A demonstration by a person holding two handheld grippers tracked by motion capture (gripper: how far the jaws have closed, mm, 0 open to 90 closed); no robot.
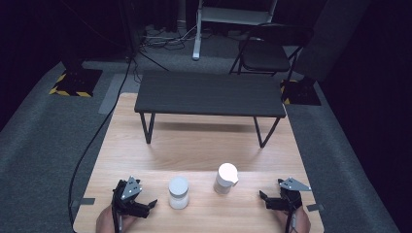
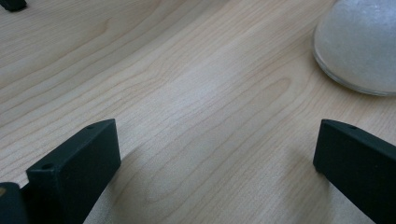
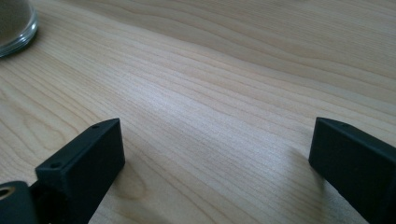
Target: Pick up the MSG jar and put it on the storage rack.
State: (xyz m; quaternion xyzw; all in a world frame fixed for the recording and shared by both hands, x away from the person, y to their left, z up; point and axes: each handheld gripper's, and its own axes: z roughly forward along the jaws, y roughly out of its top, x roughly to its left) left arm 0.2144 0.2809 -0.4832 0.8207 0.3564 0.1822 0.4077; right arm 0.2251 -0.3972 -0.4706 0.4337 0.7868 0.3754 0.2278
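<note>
Pale wood-grain desk (image 1: pixel 194 145), frosted white round jar (image 1: pixel 178 192) just beside the left claw (image 1: pixel 145 204), white spouted lidded jar (image 1: pixel 226 178) toward the right claw (image 1: pixel 265 198), both matte black claws open, empty

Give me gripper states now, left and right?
Left gripper: open, nothing between the jaws, resting near the white jar.
Right gripper: open, empty, off to the side of the white-lidded container.
</note>
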